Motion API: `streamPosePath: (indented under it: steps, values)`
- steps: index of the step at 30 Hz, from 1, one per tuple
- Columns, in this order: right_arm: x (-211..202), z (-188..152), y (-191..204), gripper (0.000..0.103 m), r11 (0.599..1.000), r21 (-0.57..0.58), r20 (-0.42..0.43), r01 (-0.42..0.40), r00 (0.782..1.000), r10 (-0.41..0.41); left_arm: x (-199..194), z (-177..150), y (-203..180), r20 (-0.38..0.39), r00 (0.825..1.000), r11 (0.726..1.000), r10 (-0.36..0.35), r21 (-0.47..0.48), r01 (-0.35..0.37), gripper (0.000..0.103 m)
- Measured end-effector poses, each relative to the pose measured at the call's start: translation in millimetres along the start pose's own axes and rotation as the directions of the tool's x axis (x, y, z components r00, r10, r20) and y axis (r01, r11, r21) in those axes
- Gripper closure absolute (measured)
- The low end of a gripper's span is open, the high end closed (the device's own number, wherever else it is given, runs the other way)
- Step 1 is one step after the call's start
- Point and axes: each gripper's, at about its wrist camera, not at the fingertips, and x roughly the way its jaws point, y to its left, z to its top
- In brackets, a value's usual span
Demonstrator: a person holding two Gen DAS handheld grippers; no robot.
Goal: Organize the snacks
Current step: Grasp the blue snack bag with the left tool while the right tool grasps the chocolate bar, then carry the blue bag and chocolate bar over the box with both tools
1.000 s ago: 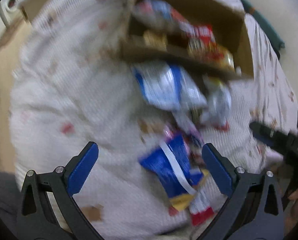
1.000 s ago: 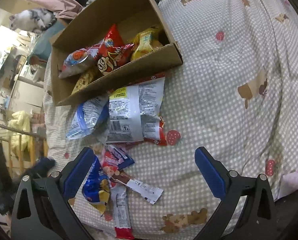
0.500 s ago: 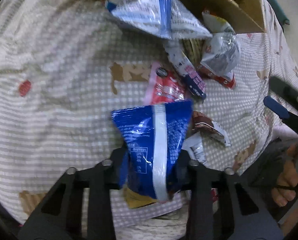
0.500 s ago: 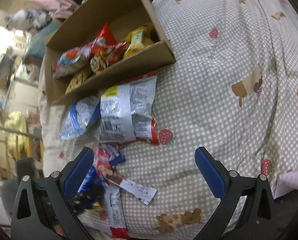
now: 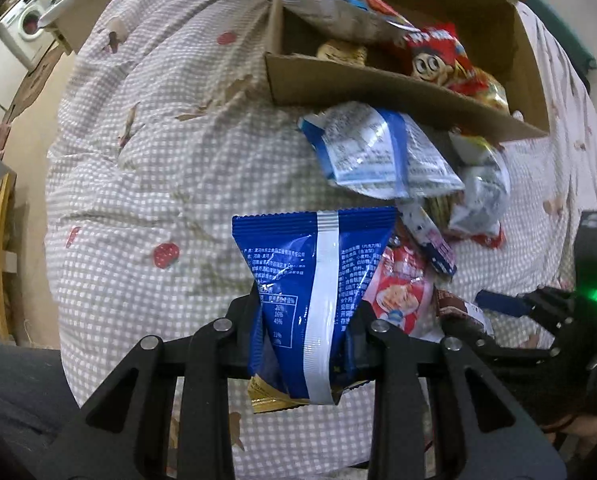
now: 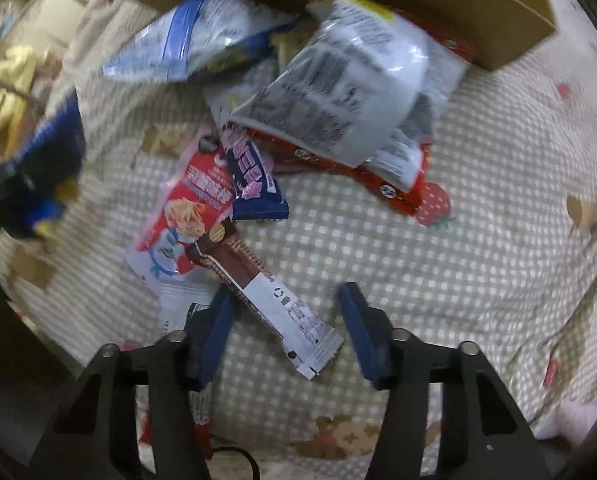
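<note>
Two tools — left [image 5: 306, 316] clamps blue packet [image 5: 310, 280]; right [image 6: 284, 320] closing, seemingly around chocolate bar [image 6: 258, 292].

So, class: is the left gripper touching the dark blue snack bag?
Touching. The left wrist view shows the left gripper with both fingers pressed against the dark blue snack bag, pinching it above the checked bedspread.

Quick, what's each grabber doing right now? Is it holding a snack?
Left gripper: shut on the blue snack bag.
Right gripper: jaws closing around the brown-and-white snack bar, pads not pressing on it yet.
</note>
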Motion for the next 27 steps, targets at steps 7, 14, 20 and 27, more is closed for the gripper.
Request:
streamPosePath:
  steps: [7, 14, 20, 27]
  values:
    - [-21, -8, 3, 0.084, 0.998, -0.001, 0.062, -0.058, 0.996, 0.058, -4, 4, 3, 0.010, 1.000, 1.000, -0.006, -0.029, 0.006, 0.077]
    - [-72, -27, -22, 0.084, 0.975, 0.061, 0.240, -0.212, 0.952, 0.192, -7, 10, 6, 0.031, 0.999, 0.999, 0.028, -0.044, -0.027, 0.077]
    - [-119, -25, -48, 0.084, 0.928, 0.109, 0.481, -0.356, 0.836, 0.264, -10, 13, 7, 0.055, 0.998, 0.998, 0.043, -0.050, -0.040, 0.077]
    - [-161, -22, -74, 0.084, 0.901, 0.146, 0.645, -0.409, 0.730, 0.227, -39, 25, 3, 0.154, 0.987, 0.999, 0.039, -0.040, -0.033, 0.077]
